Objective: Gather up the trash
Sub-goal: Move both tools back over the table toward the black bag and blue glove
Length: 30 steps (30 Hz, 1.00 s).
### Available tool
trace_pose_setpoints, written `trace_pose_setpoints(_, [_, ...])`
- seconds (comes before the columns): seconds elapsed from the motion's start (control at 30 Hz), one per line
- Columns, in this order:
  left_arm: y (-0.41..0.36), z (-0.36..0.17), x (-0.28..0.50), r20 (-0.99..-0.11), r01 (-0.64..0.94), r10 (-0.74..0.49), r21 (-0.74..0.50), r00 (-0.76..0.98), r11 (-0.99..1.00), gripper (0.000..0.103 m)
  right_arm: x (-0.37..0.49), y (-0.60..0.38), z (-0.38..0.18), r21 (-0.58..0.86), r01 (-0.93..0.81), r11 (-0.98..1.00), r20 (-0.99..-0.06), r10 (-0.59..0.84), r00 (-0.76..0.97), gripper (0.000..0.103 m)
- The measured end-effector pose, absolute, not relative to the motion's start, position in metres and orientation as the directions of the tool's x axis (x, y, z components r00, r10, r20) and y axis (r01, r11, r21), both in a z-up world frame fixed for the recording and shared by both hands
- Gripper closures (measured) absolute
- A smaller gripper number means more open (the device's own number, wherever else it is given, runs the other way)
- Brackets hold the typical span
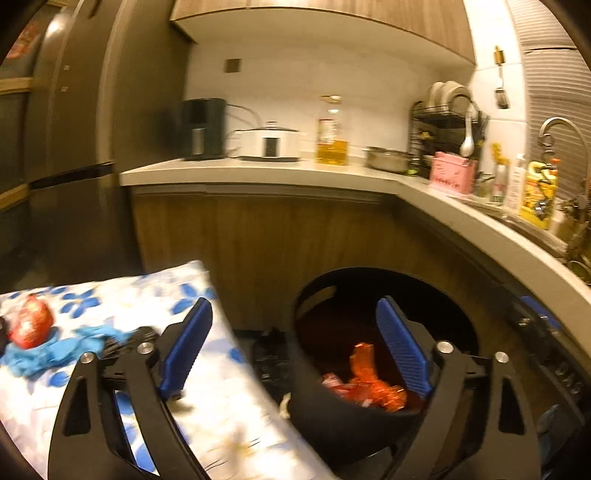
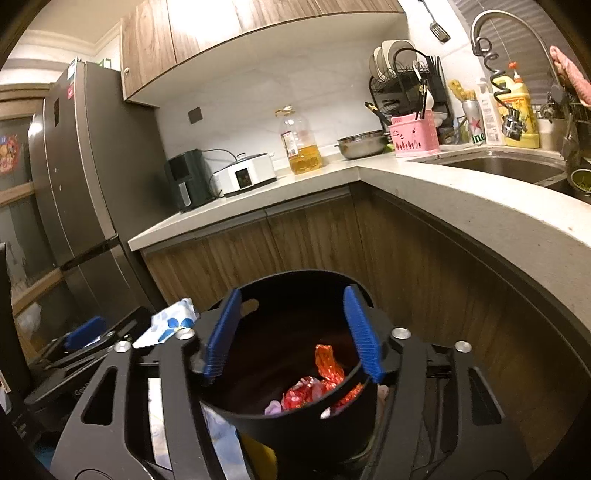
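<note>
1. Black plastic makes up the trash bin (image 2: 295,413), which stands on the floor in front of the wooden cabinets, below the corner of the kitchen surface (image 2: 424,184).
2. Inside the bin lie crumpled red-orange wrappers (image 2: 325,384), gathered near its front wall; a pale scrap sits among them.
3. My right hand-held gripper (image 2: 291,332) hangs over the bin's mouth with its blue pads spread wide, released and holding nothing.
4. My left hand-held gripper (image 1: 295,350) is also released, its pads far apart: one pad over the floral cloth (image 1: 221,406), the other over the bin (image 1: 332,424).
5. That white cloth with blue flowers covers a surface just left of the bin, its right edge running close to the bin's rim.
6. Near the cloth's far left edge lies a red wrapper (image 1: 31,326), resting on a crumpled blue glove (image 1: 59,350). Both sit well apart from the bin.
7. On the kitchen surface, along the wall, stand a dark appliance (image 2: 186,181), a white cooker (image 2: 245,175), an oil bottle (image 2: 299,142), a steel bowl (image 2: 364,144) and a pink caddy (image 2: 415,138).
8. At the right end, a sink (image 2: 491,166) sits under a curved faucet (image 2: 517,33).
9. At the surface's left end stands a grey refrigerator (image 2: 81,177).
</note>
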State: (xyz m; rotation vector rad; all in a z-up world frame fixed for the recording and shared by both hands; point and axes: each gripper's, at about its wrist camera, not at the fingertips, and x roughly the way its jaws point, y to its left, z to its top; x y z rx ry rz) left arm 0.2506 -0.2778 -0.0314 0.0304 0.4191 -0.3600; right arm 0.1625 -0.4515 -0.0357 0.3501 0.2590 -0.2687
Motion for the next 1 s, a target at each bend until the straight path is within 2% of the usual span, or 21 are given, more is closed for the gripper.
trace_pose_setpoints(0.13, [-0.254, -0.034, 0.238, -0.419, 0.281, -0.273, -0.045, 0.866, 0.959, 0.008, 0.152, -0.438, -0.036, 0.282, 0.295, 0.913, -0.295, -0.210, 0.932, 0.024])
trace_pose_setpoints(0.23, [-0.234, -0.035, 0.227, -0.417, 0.239, -0.238, -0.050, 0.877, 0.970, 0.008, 0.144, -0.425, -0.036, 0.260, 0.286, 0.922, -0.295, -0.206, 0.933, 0.021])
trace_pose_setpoints(0.43, [-0.191, -0.043, 0.200, -0.399, 0.143, -0.141, -0.025, 0.906, 0.989, 0.008, 0.132, -0.397, -0.038, 0.243, 0.251, 0.937, -0.291, -0.177, 0.940, 0.019])
trace_pose_setpoints(0.6, [-0.149, -0.045, 0.191, -0.399, 0.070, -0.089, -0.061, 0.913, 0.996, 0.008, 0.134, -0.373, -0.041, 0.238, 0.220, 0.946, -0.292, -0.146, 0.945, 0.019])
trace_pose_setpoints(1.0, [-0.068, -0.048, 0.176, -0.376, -0.058, 0.016, -0.102, 0.927, 0.993, 0.008, 0.185, -0.289, -0.059, 0.183, 0.078, 0.980, -0.325, -0.015, 0.946, 0.019])
